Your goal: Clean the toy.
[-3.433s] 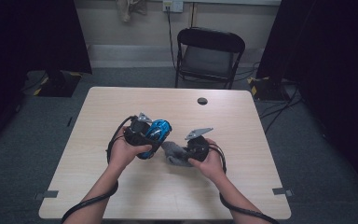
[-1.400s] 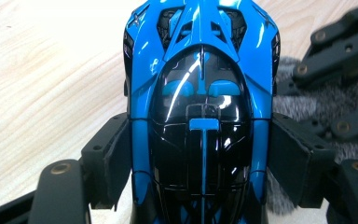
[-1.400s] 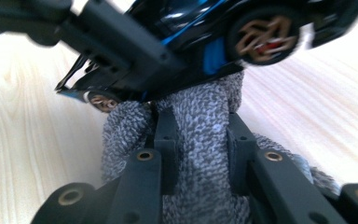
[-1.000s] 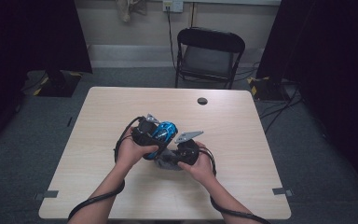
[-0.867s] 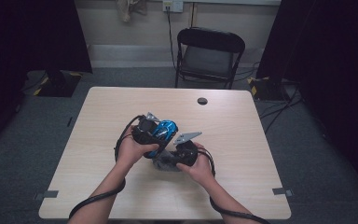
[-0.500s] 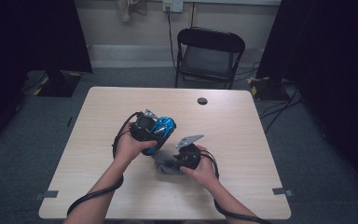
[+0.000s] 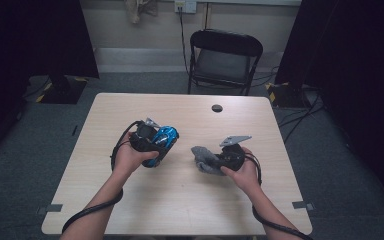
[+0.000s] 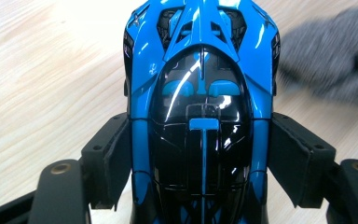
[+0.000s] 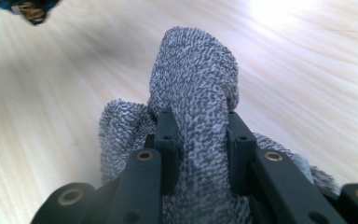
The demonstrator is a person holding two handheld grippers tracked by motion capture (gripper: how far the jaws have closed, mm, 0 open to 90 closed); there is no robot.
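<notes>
— How are the hands set?
— Left gripper [image 7: 152, 141] clamps the blue toy car [image 7: 163, 141] mid-table; right gripper [image 7: 219, 159] pinches a grey cloth [image 7: 203, 158] nearer the right edge.
— Anything around?
— A black cap [image 7: 217, 108] near the far edge.

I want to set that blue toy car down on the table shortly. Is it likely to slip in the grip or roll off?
The toy car has a glossy, hard-looking shell, so it could slide between the left gripper's fingers, which hold only its flanks. It looks rigid, not floppy. If its wheels turn freely, it may roll on the smooth table.
</notes>
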